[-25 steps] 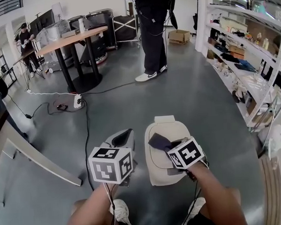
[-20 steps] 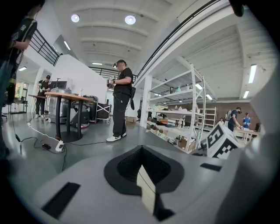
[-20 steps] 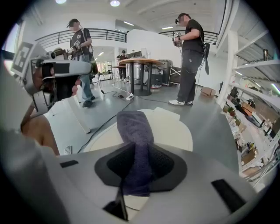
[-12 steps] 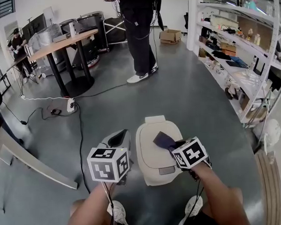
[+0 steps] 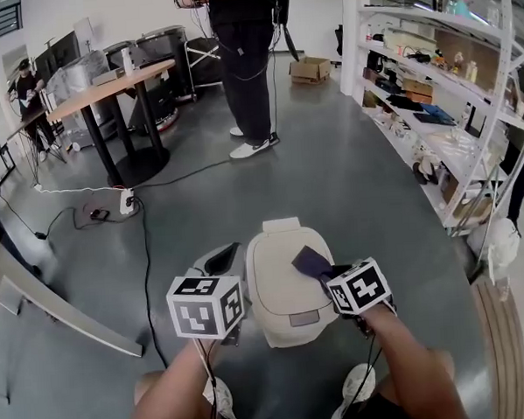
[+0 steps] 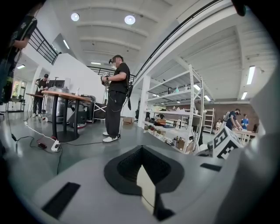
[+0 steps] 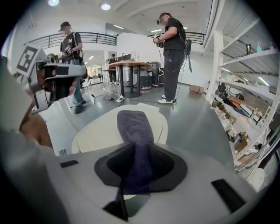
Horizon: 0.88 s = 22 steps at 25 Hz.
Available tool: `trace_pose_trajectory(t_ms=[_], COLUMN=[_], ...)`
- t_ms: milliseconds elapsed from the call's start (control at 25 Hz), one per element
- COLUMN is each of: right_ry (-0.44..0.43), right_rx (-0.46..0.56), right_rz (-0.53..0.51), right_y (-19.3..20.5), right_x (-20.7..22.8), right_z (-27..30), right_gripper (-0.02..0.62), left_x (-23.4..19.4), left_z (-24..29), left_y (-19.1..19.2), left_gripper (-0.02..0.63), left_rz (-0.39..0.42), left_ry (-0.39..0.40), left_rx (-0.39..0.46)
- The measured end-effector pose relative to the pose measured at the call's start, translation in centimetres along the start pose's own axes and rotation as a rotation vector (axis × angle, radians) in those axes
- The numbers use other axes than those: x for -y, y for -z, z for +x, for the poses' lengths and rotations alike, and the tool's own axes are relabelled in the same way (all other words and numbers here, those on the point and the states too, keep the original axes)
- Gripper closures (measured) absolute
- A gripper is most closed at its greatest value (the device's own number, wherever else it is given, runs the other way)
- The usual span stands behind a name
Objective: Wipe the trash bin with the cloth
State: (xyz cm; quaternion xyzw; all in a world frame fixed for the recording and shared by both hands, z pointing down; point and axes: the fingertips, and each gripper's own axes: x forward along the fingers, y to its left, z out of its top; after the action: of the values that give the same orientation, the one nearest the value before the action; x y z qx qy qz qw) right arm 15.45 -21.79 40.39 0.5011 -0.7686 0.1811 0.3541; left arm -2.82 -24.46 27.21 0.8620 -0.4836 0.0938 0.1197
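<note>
The left gripper (image 5: 224, 257) hangs low, just beside the left side of the bin (image 5: 280, 300). Its jaws are closed together with nothing between them, and its marker cube faces up. Whether it touches the bin cannot be told.

The right gripper (image 5: 328, 269) is over the right part of the bin's lid. Its jaws are clamped on a dark blue-grey cloth (image 5: 307, 261). In the right gripper view the cloth (image 7: 133, 127) runs forward out of the pads as a narrow strip, and its free end lies flat on the lid.

The bin is cream, stands on the grey floor (image 5: 357, 182) in front of the holder's feet, and has its lid down.

Farther left, a white power strip (image 5: 126, 203) lies on the floor with cables trailing from it. Beyond it stands a tall table (image 5: 107, 88) with a wooden top and a dark round base. A person (image 5: 246, 65) in dark clothes and white shoes stands past the bin. White shelves (image 5: 448, 89) loaded with small items run along the right side. A cardboard box (image 5: 311, 68) sits on the floor at the far end.
</note>
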Motion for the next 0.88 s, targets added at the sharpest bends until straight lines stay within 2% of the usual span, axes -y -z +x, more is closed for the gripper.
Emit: trace_pose_trajectory(t_ms=[240,440,560,720,880], right_ry=[0.026,0.014,-0.048,-0.192,-0.266], right_rx=[-0.005,0.066,0.109,0.147,0.143], right_rz=[-0.001,-0.007,0.013,0.054,-0.007], right_y=[0.6,-1.2,-2.3,-3.7,-4.3], right_x=[0.7,-0.6,-2.4,-6.4,-10.6], right_z=[0.0,-1.0,-1.5,-1.9,-2.2], right_gripper=[0.502,0.502,0.502,0.502,0.502], left_x=[0.5,0.4,0.5,0.2,-0.4], left_z=[0.5,0.4,0.3,0.0,-0.7], left_y=[0.4,0.4,0.5,0.3,0.4], left_gripper=[0.609,0.609,0.609,0.609,0.608], left_rz=[0.004,0.008,0.005,-0.004,0.004], left_ry=[0.01,0.006,0.001,-0.003,-0.005], left_rx=[-0.007,-0.009,-0.009,-0.002,-0.006])
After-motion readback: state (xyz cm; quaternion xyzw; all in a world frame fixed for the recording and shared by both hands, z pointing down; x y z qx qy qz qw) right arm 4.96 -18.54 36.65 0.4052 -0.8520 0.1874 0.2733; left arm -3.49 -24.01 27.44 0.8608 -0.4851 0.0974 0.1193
